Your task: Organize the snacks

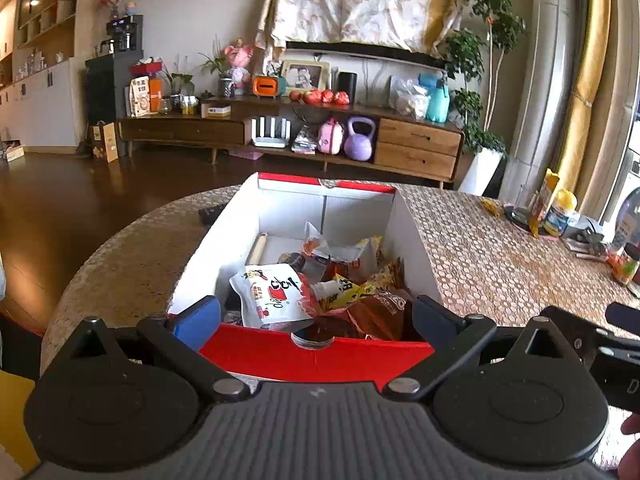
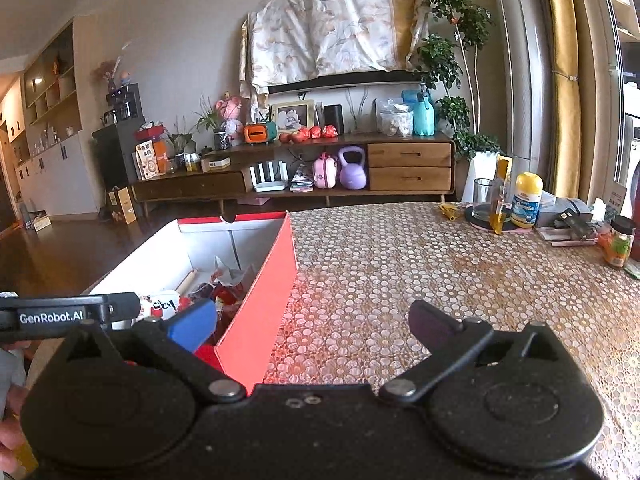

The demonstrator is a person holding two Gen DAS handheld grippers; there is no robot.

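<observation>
A cardboard box [image 1: 412, 248], red outside and white inside, stands on the patterned table [image 1: 500, 264]. Inside lie several snack packets: a white one with red print [image 1: 276, 296], a yellow one [image 1: 352, 286] and a brown one [image 1: 380, 312]. My left gripper [image 1: 316, 320] is open wide just over the box's near red wall, with nothing pressed between its pads. My right gripper [image 2: 312, 324] is open at the box's near right corner. The red side wall [image 2: 260, 304] stands between its fingers without touching them. The left gripper's body [image 2: 68, 316] shows at the left edge of that view.
At the table's far right stand a glass [image 2: 484, 200], a yellow-capped bottle [image 2: 526, 200], a jar [image 2: 620, 242] and small clutter. A dark object [image 1: 210, 212] lies behind the box's left side. Past the table are a wooden floor and a long TV cabinet [image 2: 408, 166].
</observation>
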